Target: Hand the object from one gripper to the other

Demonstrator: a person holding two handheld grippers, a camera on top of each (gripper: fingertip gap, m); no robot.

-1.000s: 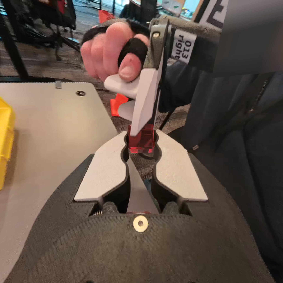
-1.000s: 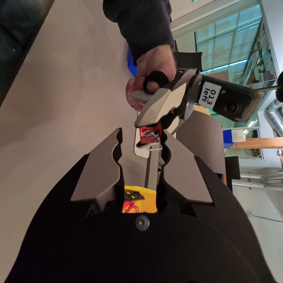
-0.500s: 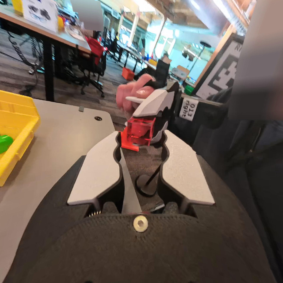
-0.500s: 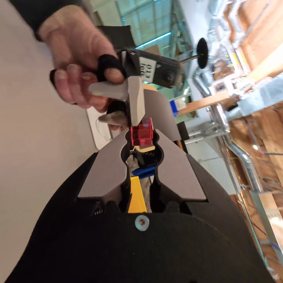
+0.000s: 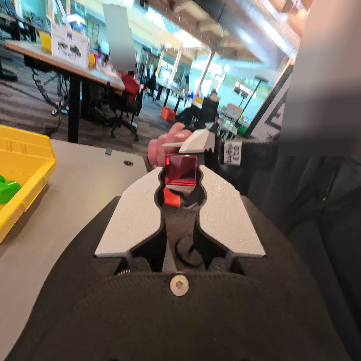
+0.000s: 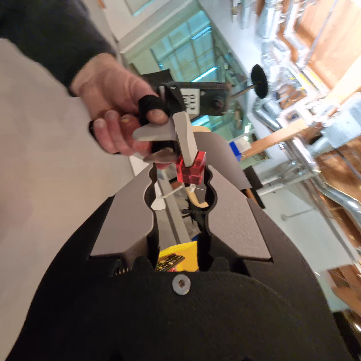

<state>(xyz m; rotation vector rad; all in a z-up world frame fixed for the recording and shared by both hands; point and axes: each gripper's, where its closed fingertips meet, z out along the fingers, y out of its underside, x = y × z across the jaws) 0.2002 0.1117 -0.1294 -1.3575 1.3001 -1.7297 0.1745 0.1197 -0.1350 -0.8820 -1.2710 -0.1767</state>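
Note:
The red translucent cube (image 5: pixel 180 170) sits between the fingertips of my left gripper (image 5: pixel 180 172), which is shut on it and holds it in the air past the table's edge. In the right wrist view the cube (image 6: pixel 192 172) lies between the tips of my right gripper (image 6: pixel 181 169). Its jaws stand wider than the cube, which is near or against the right-hand tip. The left gripper's grey finger (image 6: pixel 185 140) presses on the cube. In the left wrist view the right gripper's fingers (image 5: pixel 195 143) stand above and below the cube.
A yellow bin (image 5: pixel 23 162) with green pieces (image 5: pixel 7 190) stands on the grey table (image 5: pixel 78 195) at the left. A person's hands (image 6: pixel 111 109) hold both grippers, with the dark-clothed body close on the right. Desks and chairs stand farther back. My left and right fingertips are right by each other.
Half a second ago my right gripper was shut on the cube and my left was open. Now my left has shut on it and my right has opened. Both views have swung.

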